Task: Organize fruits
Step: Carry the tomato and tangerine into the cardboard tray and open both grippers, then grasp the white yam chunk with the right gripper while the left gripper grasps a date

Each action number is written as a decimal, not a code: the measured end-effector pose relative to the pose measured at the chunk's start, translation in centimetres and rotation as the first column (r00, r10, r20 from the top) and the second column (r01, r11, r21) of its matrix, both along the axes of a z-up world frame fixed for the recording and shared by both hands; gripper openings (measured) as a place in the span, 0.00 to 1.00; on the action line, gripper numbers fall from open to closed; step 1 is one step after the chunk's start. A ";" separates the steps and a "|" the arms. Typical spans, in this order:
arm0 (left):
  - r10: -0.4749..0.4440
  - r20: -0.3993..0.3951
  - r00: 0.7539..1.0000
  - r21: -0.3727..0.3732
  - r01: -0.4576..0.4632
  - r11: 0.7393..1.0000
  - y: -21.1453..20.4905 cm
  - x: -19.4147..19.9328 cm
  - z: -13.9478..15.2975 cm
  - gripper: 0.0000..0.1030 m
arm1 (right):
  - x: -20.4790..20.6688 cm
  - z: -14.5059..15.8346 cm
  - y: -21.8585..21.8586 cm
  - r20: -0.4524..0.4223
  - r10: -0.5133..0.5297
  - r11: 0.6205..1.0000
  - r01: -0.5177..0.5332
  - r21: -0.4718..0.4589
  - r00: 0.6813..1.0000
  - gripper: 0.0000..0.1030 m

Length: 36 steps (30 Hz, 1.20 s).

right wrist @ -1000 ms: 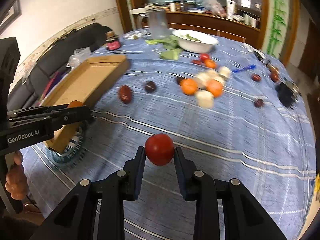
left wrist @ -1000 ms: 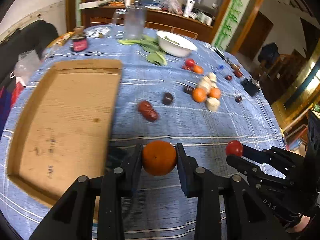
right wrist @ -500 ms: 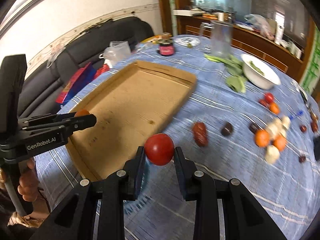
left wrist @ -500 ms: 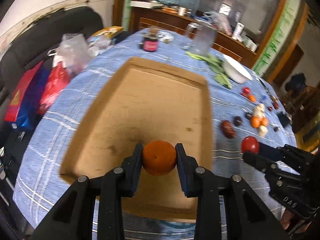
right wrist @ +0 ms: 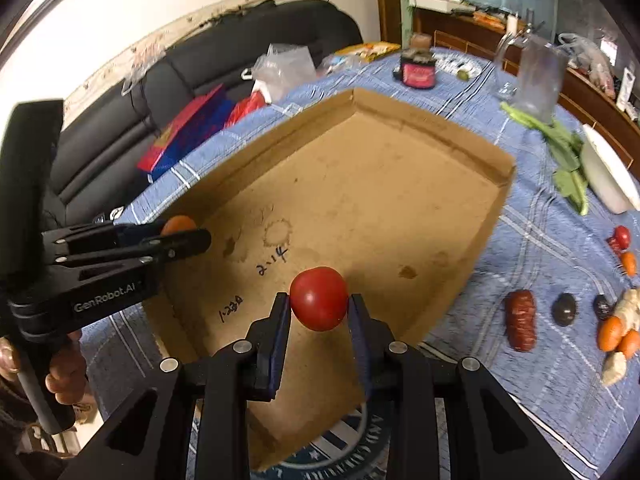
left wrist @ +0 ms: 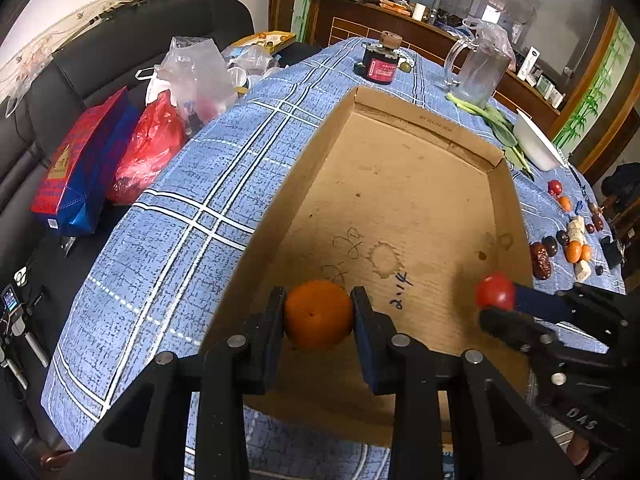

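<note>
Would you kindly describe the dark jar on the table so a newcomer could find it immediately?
Start at the large cardboard tray on the blue checked tablecloth. Beyond its far edge stands the dark jar: squat, black, red-labelled and brown-lidded, unlike the tall clear glass pitcher nearby.

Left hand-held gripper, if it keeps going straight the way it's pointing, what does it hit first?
Most likely the bare floor of the cardboard box. The left hand-held gripper, shut on the orange, points steeply down over the box's near end, and nothing lies in that line. Depth is hard to judge through the fisheye.
</note>
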<state>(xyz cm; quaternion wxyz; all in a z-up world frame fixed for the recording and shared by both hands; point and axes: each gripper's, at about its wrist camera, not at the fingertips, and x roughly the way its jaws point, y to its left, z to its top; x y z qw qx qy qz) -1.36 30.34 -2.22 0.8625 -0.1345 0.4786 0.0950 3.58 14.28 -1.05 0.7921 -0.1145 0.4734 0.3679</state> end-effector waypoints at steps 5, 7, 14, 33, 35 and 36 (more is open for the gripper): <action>0.001 -0.023 1.000 0.000 -0.001 1.000 0.0 0.2 -0.8 0.31 | 0.6 -1.2 0.4 -0.017 -0.002 1.000 0.002 -0.022 1.000 0.32; 0.007 -0.032 0.999 0.001 -0.007 1.000 0.1 0.4 -1.1 0.31 | 0.8 -1.6 0.5 -0.020 -0.006 1.000 0.005 -0.030 1.000 0.32; 0.020 -0.051 0.999 0.008 -0.020 1.000 0.0 0.4 -1.7 0.35 | 0.7 -1.8 0.5 -0.025 -0.003 0.999 0.002 -0.037 1.000 0.36; 0.094 0.033 0.995 0.098 -0.097 0.990 -1.3 -2.8 1.8 0.54 | -3.1 2.4 -4.4 0.036 -0.032 0.999 0.030 0.043 0.999 0.54; 0.087 0.049 0.995 0.100 -0.092 0.991 -2.1 -2.7 2.5 0.55 | -3.4 2.7 -6.4 0.038 -0.058 0.997 0.056 0.053 0.998 0.54; 0.075 0.058 0.996 0.094 -0.080 0.992 -2.8 -2.5 3.0 0.55 | -3.5 2.8 -7.4 0.039 -0.076 0.996 0.074 0.054 0.996 0.54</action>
